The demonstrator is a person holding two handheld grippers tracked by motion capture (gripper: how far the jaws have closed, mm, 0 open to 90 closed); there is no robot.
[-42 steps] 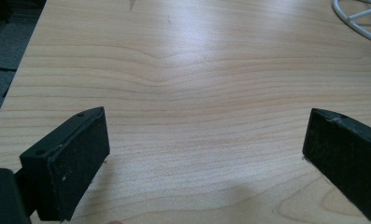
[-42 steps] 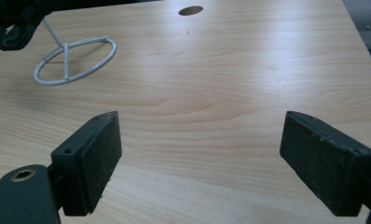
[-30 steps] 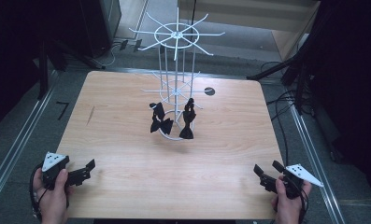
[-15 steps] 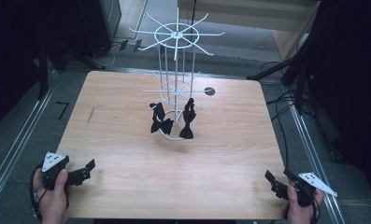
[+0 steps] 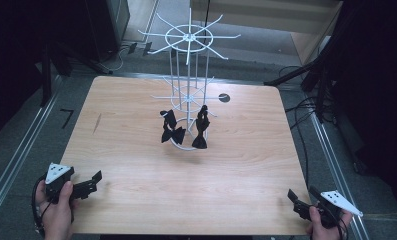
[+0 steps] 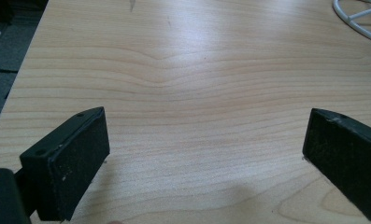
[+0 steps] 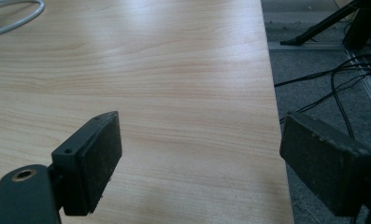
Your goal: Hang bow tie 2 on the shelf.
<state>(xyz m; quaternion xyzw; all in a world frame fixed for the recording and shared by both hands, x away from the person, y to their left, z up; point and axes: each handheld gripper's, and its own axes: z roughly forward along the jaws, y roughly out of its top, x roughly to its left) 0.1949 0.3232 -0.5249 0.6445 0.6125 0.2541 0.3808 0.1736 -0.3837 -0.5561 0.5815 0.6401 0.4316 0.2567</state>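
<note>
At the near left corner of the light wooden table (image 5: 136, 165), a hand (image 5: 56, 215) holds the left black two-jaw gripper (image 5: 90, 183) just over the table's edge, its grey three-cornered plate on top and its jaws pointing toward the table's middle. In the left gripper view its jaws stand wide apart over bare wood grain, with nothing between them.

At the near right corner, another hand (image 5: 326, 222) holds the right black two-jaw gripper (image 5: 300, 196), which sits at the very corner, partly off the table's right edge. In the right gripper view its jaws are likewise spread wide and empty; one jaw lies over the wood, the other over the grey floor (image 7: 323, 93) beyond the right edge, where dark cables (image 7: 323, 79) run.

The middle of the table is bare wood. Farther in, around the centre and a little toward the far edge, stands the tall white wire display rack (image 5: 188, 75) with a round wire base ring, a lower ring of spokes and a larger wheel of hooks on top. Two black fabric bow ties hang from its lower hooks: the left black bow tie (image 5: 170, 129) and the right black bow tie (image 5: 201, 127), both just above the base ring and well apart from either gripper.

Beyond the rack, near the far right corner, a small dark round mark (image 5: 224, 98) shows on the table.
</note>
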